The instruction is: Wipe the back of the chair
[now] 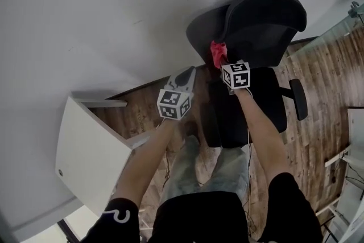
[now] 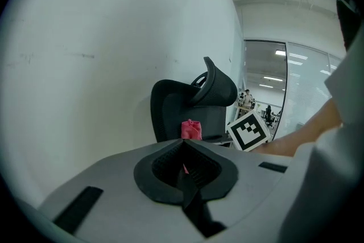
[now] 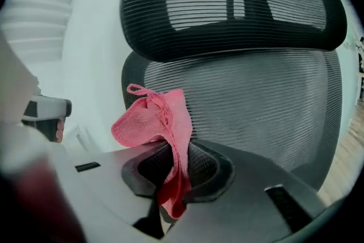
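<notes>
A black mesh office chair [image 1: 256, 31] stands by the white wall, its backrest [image 3: 256, 105] and headrest [image 3: 227, 8] filling the right gripper view. My right gripper [image 1: 219, 63] is shut on a crumpled pink cloth [image 1: 218, 52], held close to the left part of the backrest; whether it touches the mesh I cannot tell. The cloth [image 3: 156, 119] bunches above the jaws and hangs down between them. My left gripper [image 1: 186, 74] hovers to the left of the chair, jaws shut with nothing held. From it I see the chair [image 2: 182, 102], the cloth [image 2: 191, 130] and the right gripper's marker cube [image 2: 249, 131].
A white cabinet [image 1: 85, 162] stands at lower left against the wall. The chair's armrest [image 1: 300, 98] juts out on the right over wooden floor [image 1: 324, 82]. A glass partition [image 2: 301, 82] lies beyond the chair. The person's legs stand just behind the chair seat.
</notes>
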The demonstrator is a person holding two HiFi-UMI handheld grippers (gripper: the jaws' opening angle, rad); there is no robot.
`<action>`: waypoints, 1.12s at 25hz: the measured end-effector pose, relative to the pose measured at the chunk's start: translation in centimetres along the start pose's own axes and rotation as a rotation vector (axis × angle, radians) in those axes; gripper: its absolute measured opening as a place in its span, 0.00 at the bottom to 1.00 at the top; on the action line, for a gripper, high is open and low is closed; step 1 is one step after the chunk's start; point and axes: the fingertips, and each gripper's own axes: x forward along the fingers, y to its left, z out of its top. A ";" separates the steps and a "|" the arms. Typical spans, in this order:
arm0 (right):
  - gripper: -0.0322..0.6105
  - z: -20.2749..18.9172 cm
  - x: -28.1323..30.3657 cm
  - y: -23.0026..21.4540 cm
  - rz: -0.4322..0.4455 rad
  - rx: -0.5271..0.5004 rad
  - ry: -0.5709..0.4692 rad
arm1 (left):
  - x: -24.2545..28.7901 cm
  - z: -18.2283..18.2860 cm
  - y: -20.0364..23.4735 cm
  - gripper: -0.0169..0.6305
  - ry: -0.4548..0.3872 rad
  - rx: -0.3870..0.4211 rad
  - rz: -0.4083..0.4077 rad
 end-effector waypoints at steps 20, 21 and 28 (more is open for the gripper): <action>0.16 0.0 -6.9 -23.3 -0.119 0.028 0.021 | 9.5 2.6 -13.8 0.06 -0.053 -0.017 0.073; 0.16 -0.1 -7.4 -24.5 -0.131 0.031 0.023 | 10.0 2.7 -14.3 0.06 -0.053 -0.016 0.070; 0.16 -1.2 -10.7 -32.3 -0.245 0.087 0.050 | 12.4 3.3 -17.4 0.06 -0.050 -0.008 0.040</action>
